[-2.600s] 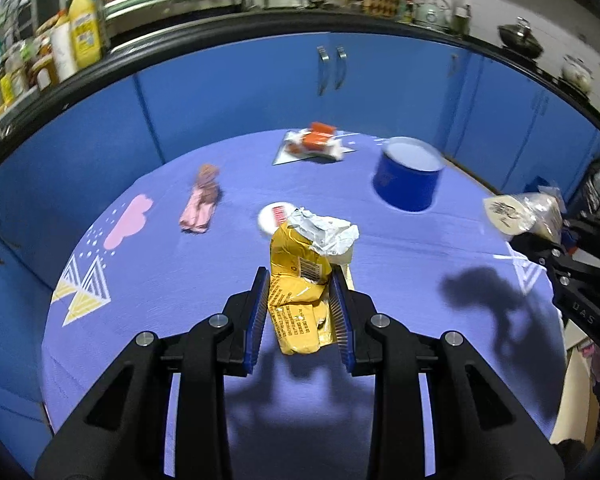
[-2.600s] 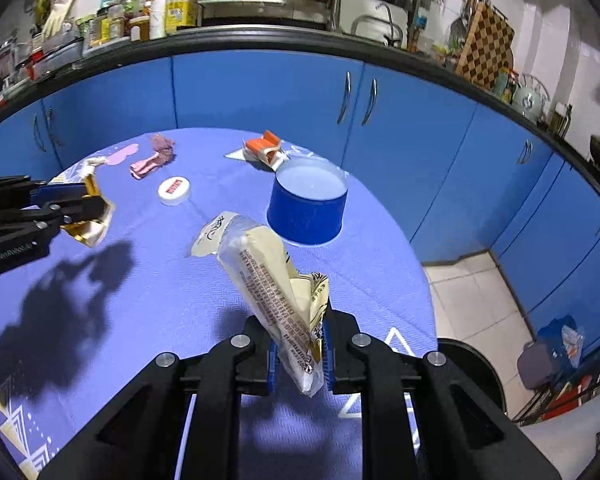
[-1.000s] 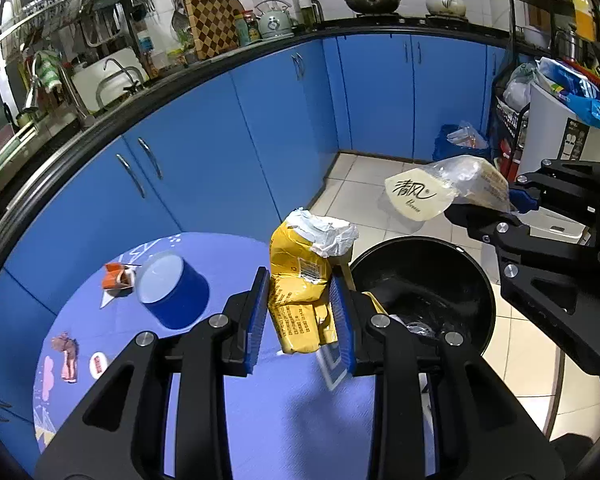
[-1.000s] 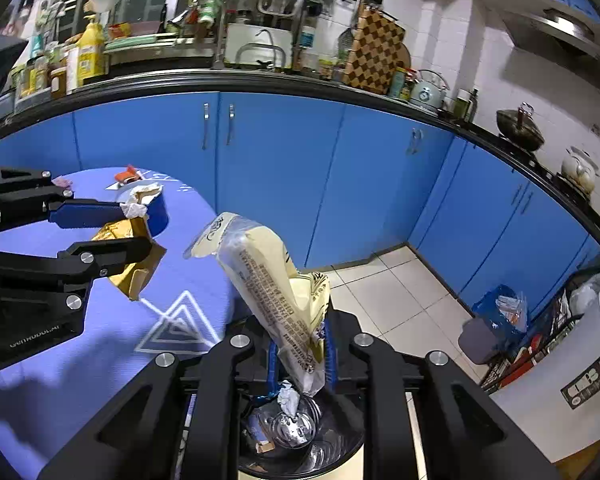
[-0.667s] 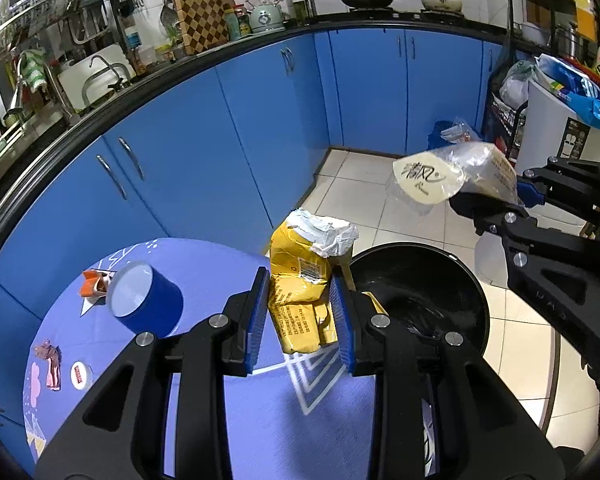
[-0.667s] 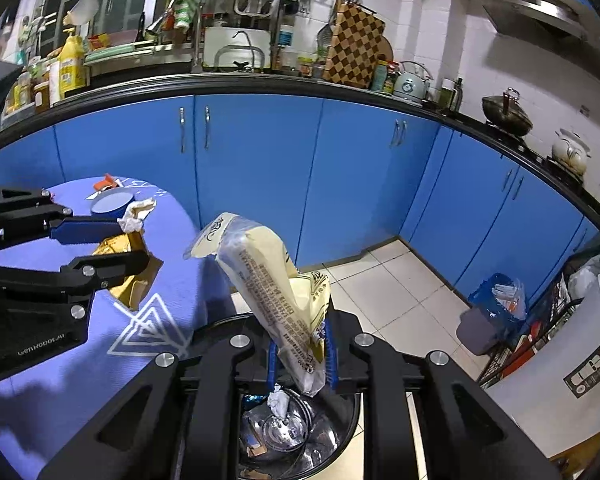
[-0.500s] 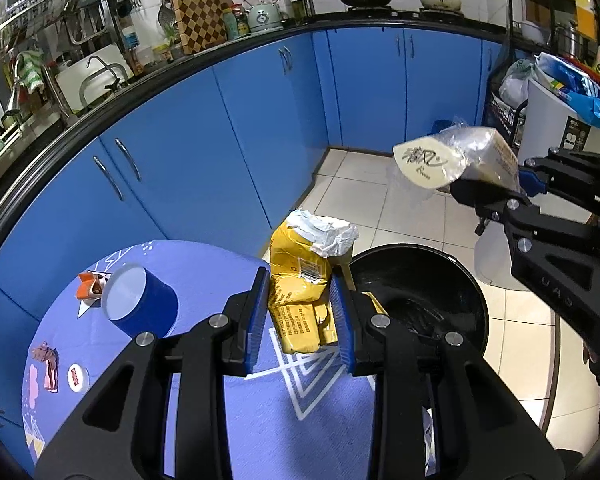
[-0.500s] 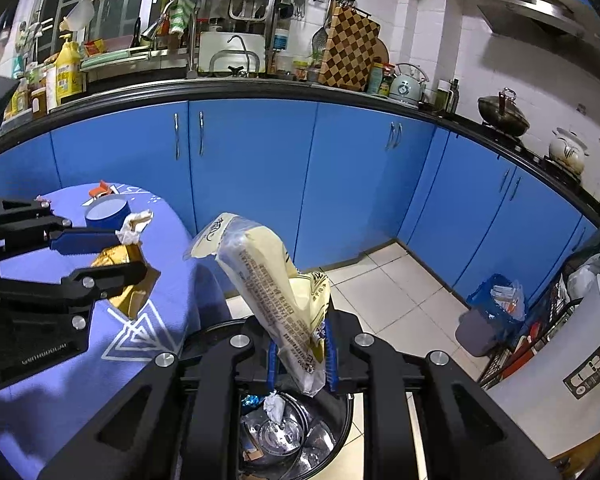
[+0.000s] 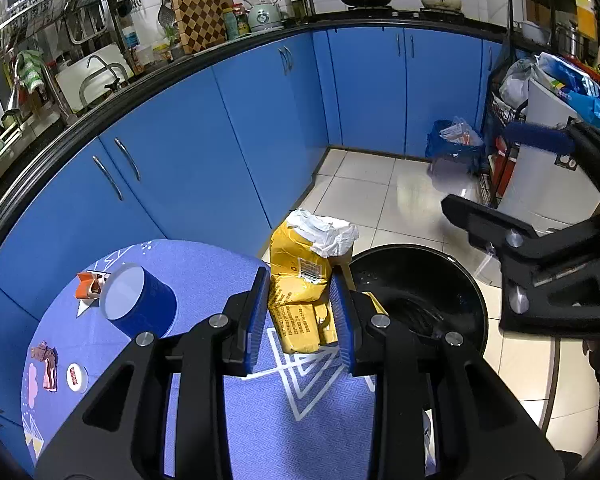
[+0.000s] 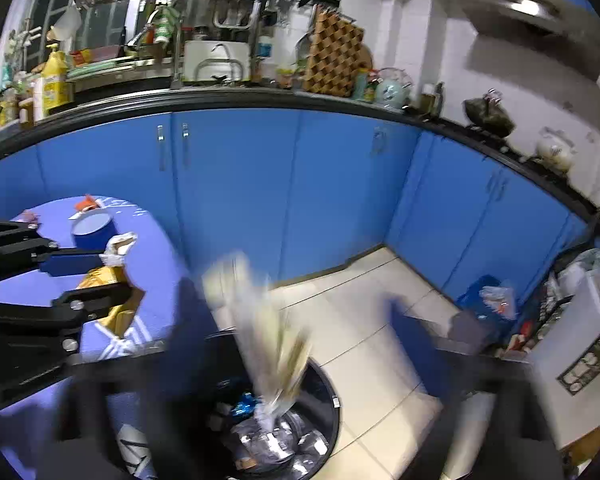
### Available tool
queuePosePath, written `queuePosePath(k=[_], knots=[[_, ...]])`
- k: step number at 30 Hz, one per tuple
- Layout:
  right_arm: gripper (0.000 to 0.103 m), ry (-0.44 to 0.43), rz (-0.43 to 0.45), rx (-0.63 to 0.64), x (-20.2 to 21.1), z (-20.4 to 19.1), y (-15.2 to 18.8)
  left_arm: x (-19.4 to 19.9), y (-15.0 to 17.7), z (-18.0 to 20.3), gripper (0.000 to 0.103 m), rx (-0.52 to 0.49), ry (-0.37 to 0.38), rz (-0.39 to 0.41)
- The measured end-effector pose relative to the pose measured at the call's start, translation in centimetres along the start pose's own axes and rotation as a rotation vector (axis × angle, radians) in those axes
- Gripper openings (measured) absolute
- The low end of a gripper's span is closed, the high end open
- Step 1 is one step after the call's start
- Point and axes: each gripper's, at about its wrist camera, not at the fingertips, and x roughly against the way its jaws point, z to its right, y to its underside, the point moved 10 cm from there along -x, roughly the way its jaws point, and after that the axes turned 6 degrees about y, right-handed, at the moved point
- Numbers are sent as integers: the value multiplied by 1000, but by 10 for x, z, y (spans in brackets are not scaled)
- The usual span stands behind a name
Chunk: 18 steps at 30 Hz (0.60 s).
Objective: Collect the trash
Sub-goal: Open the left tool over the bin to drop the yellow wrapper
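While right gripper [image 10: 284, 360] opens, pale wrapper [image 10: 260, 320] (motion-blurred) unreadable.

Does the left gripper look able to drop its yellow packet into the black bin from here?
Probably yes: the left gripper holds the yellow packet near the black bin, whose open mouth is unobstructed.

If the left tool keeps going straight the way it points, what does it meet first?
Probably the black trash bin just beyond the table edge. The left tool, shut on the yellow packet, aims toward its near rim; depth is unclear.
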Motion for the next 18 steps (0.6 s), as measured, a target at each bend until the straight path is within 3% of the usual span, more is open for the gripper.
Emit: queuePosePath(k=[13, 18], knots=[[95, 72, -20, -93, -3, 37, 14, -2, -5, 13, 32, -18, 21, -5], [95, 59, -44, -169, -4, 59, 26, -7, -15, 33, 33, -51, 47, -4]])
